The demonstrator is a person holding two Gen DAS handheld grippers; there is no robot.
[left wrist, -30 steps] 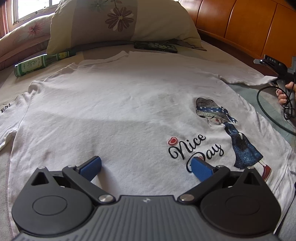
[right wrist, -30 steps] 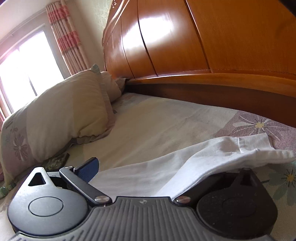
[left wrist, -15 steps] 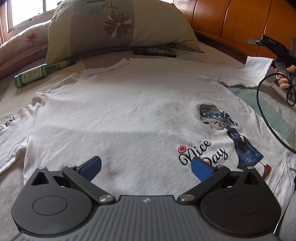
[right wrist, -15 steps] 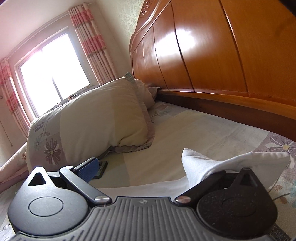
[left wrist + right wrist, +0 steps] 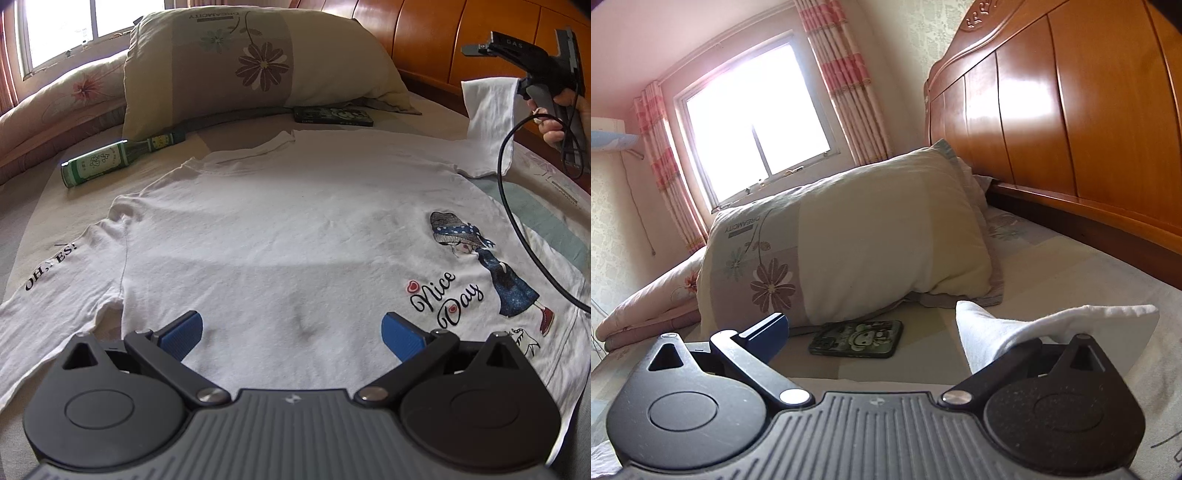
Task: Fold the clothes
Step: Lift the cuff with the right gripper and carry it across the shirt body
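As seen from the left wrist, found the left claw (image 5: pixel 291 328) gaping wide, blue pads far apart and gripping nothing, low over the hem of a white T-shirt (image 5: pixel 295 229). Saw that shirt spread flat and face up across the bed (image 5: pixel 44 206), collar toward a flowered pillow (image 5: pixel 258 62). Read "Nice Day" beside a drawn girl in a blue dress near the hem on the right side. Noted one sleeve lying flat out to the left, lettered "OH, YES!".

Spotted the other sleeve (image 5: pixel 487 110) lifted clear of the mattress at the far right, hanging from the right claw (image 5: pixel 897 339) in a hand (image 5: pixel 565 114). From the right wrist, found that claw's jaws standing apart, with the white sleeve draped over the right-hand finger and hiding its pad — hooked on rather than pinched, as far as could be told.

Counted a green bottle (image 5: pixel 110 162) on its side near the shirt's left shoulder, neck toward the pillow. Made out a dark phone (image 5: pixel 857 338) flat in front of the pillow, just past the collar. Followed a black cable (image 5: pixel 506 177) from the hand down across the shirt's right edge — and behind everything, made out a wooden headboard (image 5: pixel 1071 110).
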